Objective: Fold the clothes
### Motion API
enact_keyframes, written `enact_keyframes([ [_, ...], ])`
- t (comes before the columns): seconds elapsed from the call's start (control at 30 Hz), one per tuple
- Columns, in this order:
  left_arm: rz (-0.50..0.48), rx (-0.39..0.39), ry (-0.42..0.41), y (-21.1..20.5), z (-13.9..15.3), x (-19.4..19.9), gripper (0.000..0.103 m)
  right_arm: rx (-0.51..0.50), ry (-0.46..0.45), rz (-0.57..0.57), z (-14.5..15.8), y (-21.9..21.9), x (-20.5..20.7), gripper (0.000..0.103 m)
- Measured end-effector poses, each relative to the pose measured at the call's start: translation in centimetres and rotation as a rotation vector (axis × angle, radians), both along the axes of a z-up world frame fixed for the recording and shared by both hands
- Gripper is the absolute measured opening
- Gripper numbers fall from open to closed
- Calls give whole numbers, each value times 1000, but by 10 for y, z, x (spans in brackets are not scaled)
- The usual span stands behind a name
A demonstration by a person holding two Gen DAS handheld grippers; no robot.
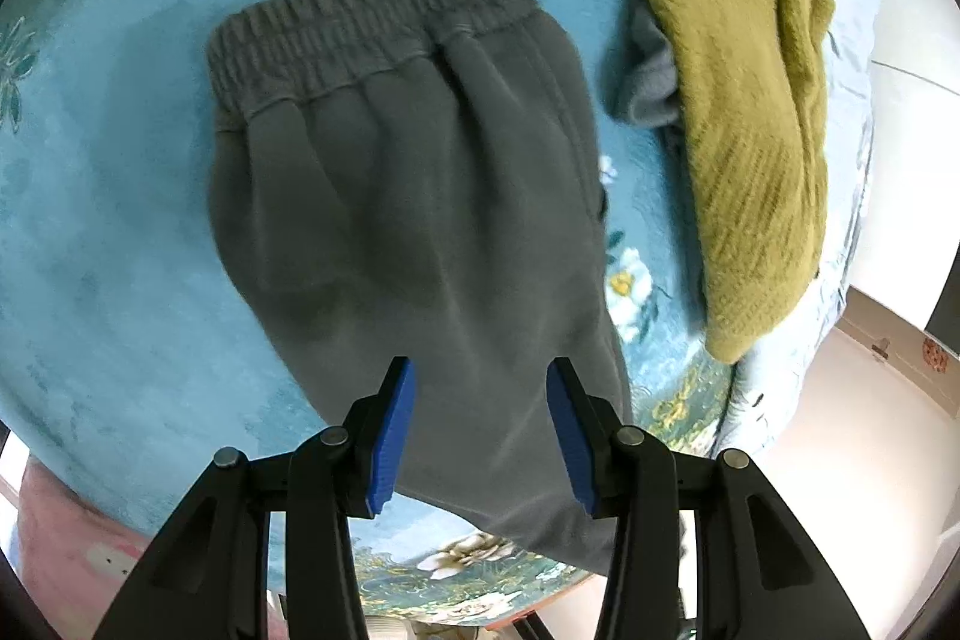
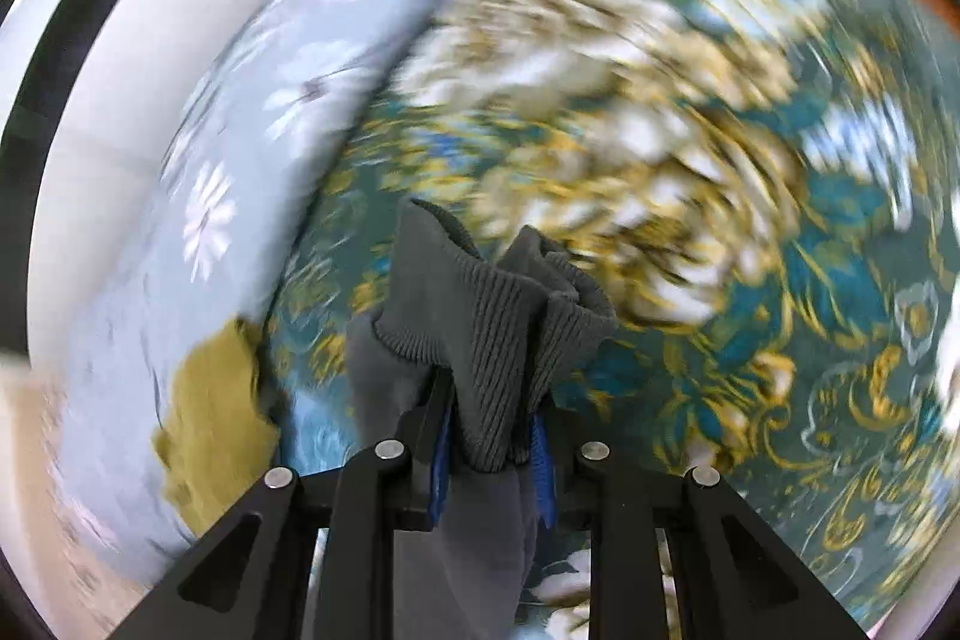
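Observation:
Grey sweatpants (image 1: 408, 172) lie on a teal bedspread (image 1: 120, 220), with the elastic waistband (image 1: 366, 22) at the far end. My left gripper (image 1: 480, 370) hovers over the near part of the pants, its blue pads apart and nothing pinched between them. In the right wrist view, my right gripper (image 2: 489, 400) is shut on the bunched ribbed ankle cuffs (image 2: 498, 316) of the grey pants. The cuffs stick up past the fingers, and grey fabric hangs below them. That view is blurred by motion.
A mustard knitted sweater (image 1: 744, 100) lies on a grey-blue garment (image 1: 648, 88) to the right of the pants; the sweater (image 2: 210, 412) also shows beside a pale blue flowered quilt (image 2: 240, 130). The bed's edge and pale floor (image 1: 870, 460) are at the lower right.

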State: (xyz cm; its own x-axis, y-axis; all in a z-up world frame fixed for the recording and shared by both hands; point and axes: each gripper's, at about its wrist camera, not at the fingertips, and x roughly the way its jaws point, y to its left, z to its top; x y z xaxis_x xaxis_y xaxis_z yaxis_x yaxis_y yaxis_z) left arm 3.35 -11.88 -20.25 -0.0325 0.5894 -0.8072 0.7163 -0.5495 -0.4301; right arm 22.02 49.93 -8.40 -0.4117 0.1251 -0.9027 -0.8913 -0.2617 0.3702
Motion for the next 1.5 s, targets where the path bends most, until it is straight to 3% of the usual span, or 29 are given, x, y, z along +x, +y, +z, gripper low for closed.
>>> enact_keyframes([
  [0.13,-6,-2,30,-4,11,-2,46,221,-85,270,39,-62,-58,24],
  [0.27,25,-15,41,-21,17,3,46,385,-120,577,54,-154,-115,24],
  [0.43,68,-27,29,-43,17,19,46,465,-163,842,27,-255,-147,25],
  [0.67,100,-46,1,-65,16,33,46,463,-316,978,-42,-332,-165,26],
  [0.83,88,-55,0,-67,14,29,46,468,-340,1035,-54,-354,-159,34],
  [1.0,25,-45,11,-51,13,21,46,388,-213,1102,-32,-354,-147,46],
  [1.13,-141,-24,83,-5,16,-1,46,357,-170,1015,-15,-315,-134,55],
  [1.27,-342,67,136,66,12,-20,47,299,-261,819,-22,-246,-117,56],
  [1.37,-481,129,163,124,9,-28,47,266,-306,739,-28,-214,-109,56],
  [1.5,-724,22,164,182,3,-28,44,230,-327,697,-31,-193,-103,56],
])
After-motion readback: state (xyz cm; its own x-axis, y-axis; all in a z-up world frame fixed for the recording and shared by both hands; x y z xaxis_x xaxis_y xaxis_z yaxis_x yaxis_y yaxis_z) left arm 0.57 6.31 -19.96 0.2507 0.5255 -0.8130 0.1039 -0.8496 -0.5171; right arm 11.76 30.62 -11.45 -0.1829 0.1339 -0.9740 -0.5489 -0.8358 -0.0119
